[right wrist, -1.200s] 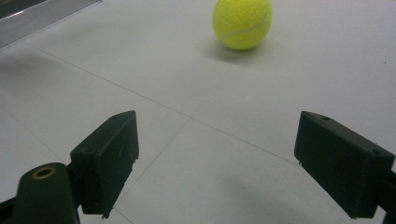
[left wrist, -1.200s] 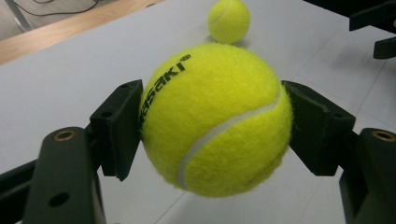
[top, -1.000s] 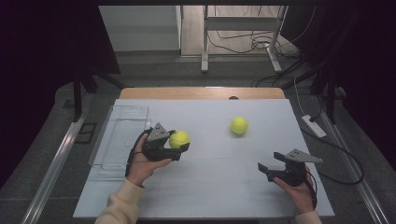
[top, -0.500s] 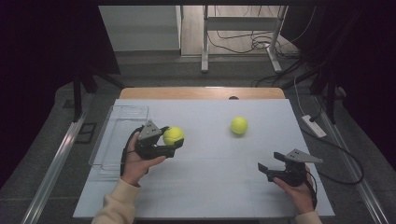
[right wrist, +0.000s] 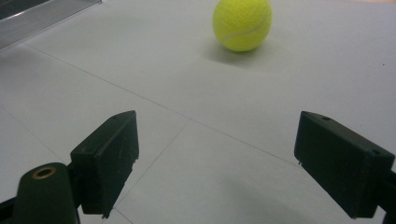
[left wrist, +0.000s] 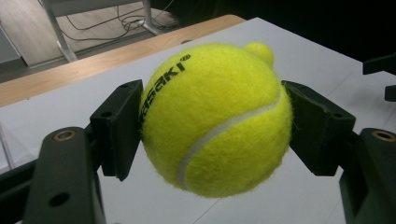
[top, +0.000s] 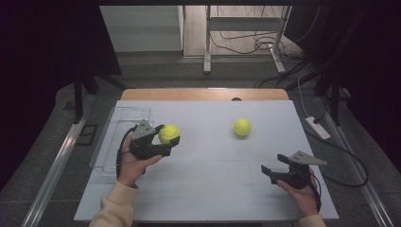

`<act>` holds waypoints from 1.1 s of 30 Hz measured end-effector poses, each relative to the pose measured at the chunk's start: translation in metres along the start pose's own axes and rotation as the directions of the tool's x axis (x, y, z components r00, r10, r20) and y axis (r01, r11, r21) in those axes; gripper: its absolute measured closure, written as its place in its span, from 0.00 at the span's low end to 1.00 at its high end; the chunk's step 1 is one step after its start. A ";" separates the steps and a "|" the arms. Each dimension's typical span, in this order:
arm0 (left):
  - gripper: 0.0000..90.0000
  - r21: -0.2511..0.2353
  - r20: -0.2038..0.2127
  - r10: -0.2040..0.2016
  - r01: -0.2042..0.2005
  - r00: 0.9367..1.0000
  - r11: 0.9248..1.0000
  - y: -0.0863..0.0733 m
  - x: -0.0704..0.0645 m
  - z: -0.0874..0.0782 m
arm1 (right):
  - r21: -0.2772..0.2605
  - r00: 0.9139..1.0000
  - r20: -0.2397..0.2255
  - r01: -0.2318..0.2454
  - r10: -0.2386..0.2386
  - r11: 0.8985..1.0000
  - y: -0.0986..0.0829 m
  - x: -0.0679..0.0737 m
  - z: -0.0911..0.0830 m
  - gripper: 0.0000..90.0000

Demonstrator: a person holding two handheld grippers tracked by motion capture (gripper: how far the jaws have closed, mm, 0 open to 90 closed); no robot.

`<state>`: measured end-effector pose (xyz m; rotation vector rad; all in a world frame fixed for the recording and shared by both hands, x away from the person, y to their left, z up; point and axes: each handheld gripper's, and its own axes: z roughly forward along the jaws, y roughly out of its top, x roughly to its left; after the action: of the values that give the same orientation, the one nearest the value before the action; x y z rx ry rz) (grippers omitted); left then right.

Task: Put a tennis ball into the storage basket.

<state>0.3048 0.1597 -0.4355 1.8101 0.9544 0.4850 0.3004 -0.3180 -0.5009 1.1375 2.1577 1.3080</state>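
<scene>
**Left gripper holds one ball, second ball lies free**

By the table's (top: 213,189) left edge sits a clear tray (top: 109,142). Just beside it, your left gripper (top: 166,138) clamps a tennis ball (top: 169,133) between both jaws. A second tennis ball (top: 241,126) rests toward the far right. Near the front right corner, your right gripper (top: 270,173) is wide open, holding nothing.

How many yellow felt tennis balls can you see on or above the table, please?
2. One yellow felt tennis ball is clamped in the left hand-held gripper, beside the clear plastic tray; the other tennis ball lies free on the white table, farther right.
</scene>
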 end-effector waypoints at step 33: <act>0.30 -0.046 -0.084 -0.056 0.053 0.995 0.998 -0.001 0.027 -0.018 | -0.003 1.000 -0.001 -0.001 0.001 1.000 0.000 0.000 0.000 0.16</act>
<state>0.3082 0.1917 -0.4309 1.7316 1.0412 0.5482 0.3004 -0.3185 -0.5007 1.1374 2.1558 1.3118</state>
